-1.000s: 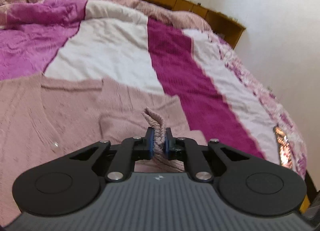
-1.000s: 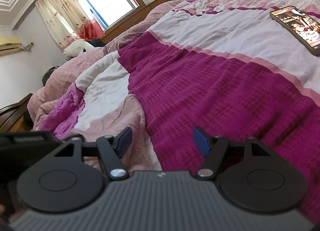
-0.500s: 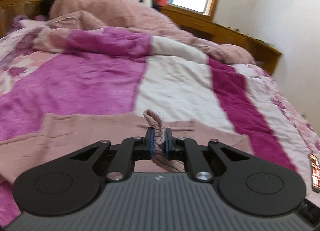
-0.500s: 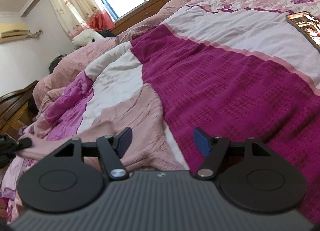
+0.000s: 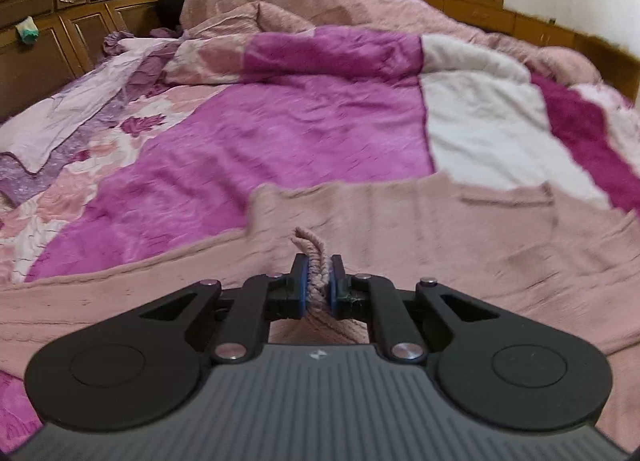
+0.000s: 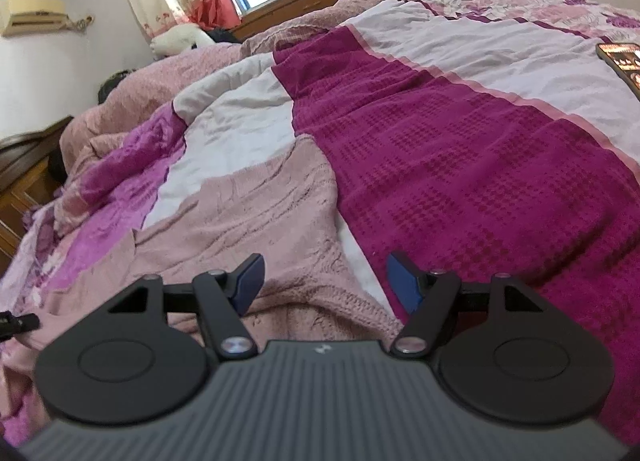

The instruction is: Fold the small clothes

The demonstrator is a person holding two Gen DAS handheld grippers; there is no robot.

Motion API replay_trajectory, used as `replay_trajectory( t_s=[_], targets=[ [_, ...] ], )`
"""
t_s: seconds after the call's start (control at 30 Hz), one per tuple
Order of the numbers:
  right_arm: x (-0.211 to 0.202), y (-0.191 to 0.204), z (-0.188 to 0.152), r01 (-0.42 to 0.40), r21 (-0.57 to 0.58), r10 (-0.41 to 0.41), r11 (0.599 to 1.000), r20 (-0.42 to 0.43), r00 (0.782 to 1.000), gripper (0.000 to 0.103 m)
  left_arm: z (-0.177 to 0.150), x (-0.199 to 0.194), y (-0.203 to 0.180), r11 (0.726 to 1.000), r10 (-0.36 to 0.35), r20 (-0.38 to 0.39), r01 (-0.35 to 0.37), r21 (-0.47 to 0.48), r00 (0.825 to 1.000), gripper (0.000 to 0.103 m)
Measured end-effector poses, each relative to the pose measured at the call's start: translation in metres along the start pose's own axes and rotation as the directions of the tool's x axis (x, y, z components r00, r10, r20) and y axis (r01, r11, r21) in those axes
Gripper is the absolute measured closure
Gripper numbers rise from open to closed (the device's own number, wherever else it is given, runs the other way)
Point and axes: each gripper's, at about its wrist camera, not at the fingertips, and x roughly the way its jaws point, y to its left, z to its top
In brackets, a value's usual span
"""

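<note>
Bed (image 5: 320, 133) with dark wooden headboard (image 5: 60, 13) at 10 o'clock, patchwork quilt (image 6: 460, 149) in magenta, white and floral panels, pale pink knitted garment (image 6: 260, 213) spread flat on it, lit phone (image 6: 624, 61) at 3 o'clock.

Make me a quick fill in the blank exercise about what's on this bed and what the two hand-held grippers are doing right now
1. The left hand-held gripper is shut on an edge of the pink knitted ____.
2. The right hand-held gripper has its jaws ____, with nothing clamped.
3. The garment lies on a bed with a dark ____ headboard.

Missing words: sweater; open; wooden
</note>
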Motion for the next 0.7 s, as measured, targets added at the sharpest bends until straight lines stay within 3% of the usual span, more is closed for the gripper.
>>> replay_trajectory(
  t_s=[0.27, 0.53, 0.7],
  targets=[
    [0.004, 0.005, -0.002, 0.026, -0.052, -0.027, 0.998, -0.013, 1.000, 0.033, -0.010, 0.023, 0.009, 0.997, 0.067, -0.009, -0.067, 0.050, 0.998, 0.092],
    [0.011, 0.002, 0.023, 0.024, -0.018, -0.024, 1.000, -0.009, 1.000, 0.032, -0.012, 0.027, 0.014, 0.999, 0.011, -0.013, -0.011, 0.037, 1.000, 0.092],
    [0.046, 0.008, 0.054, 0.027, -0.097, -0.030, 0.995, -0.031, 0.999, 0.032, -0.011, 0.029, 0.021, 0.999, -0.038, -0.029, 0.038, -0.002, 0.999, 0.091]
  ],
)
